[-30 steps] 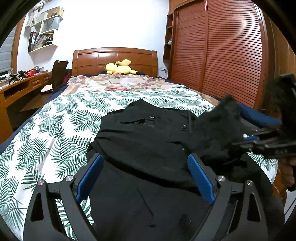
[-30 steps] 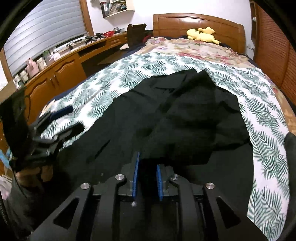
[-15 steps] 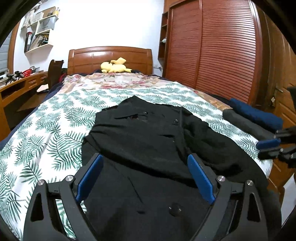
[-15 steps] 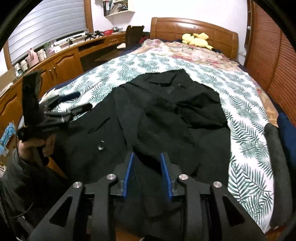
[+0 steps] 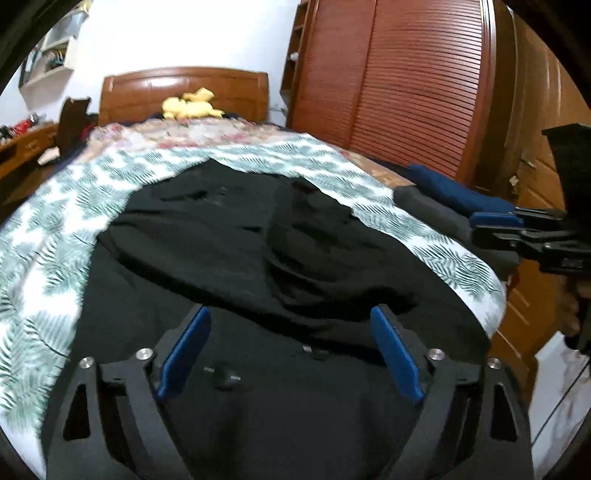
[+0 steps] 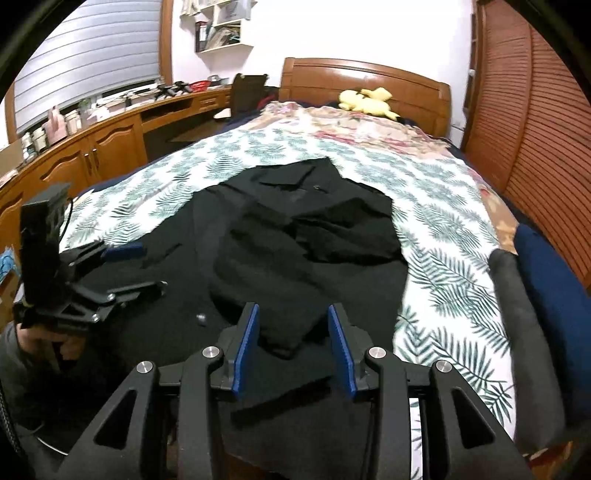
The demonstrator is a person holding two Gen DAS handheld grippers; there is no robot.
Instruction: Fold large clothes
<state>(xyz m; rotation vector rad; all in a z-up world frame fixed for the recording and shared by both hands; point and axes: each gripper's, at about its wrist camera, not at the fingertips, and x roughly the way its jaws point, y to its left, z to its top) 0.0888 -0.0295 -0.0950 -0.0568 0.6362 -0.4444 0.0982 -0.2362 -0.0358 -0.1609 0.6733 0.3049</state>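
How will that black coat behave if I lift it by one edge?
The black coat lies in soft creases, so it will probably droop and trail. It covers much of the bed and looks thick, so likely heavy; one pinch may slip.

A big bed (image 6: 436,206) w/ a leaf-print cover fills the room. Its wood headboard (image 6: 365,79) stands by a white wall (image 6: 332,29), w/ a yellow soft toy (image 6: 367,101) in front. A slatted wood wardrobe (image 5: 417,74) is on one side, a long wood desk (image 6: 110,133) and window blinds (image 6: 85,62) on the other. Shelves (image 6: 221,29) hang on the wall.
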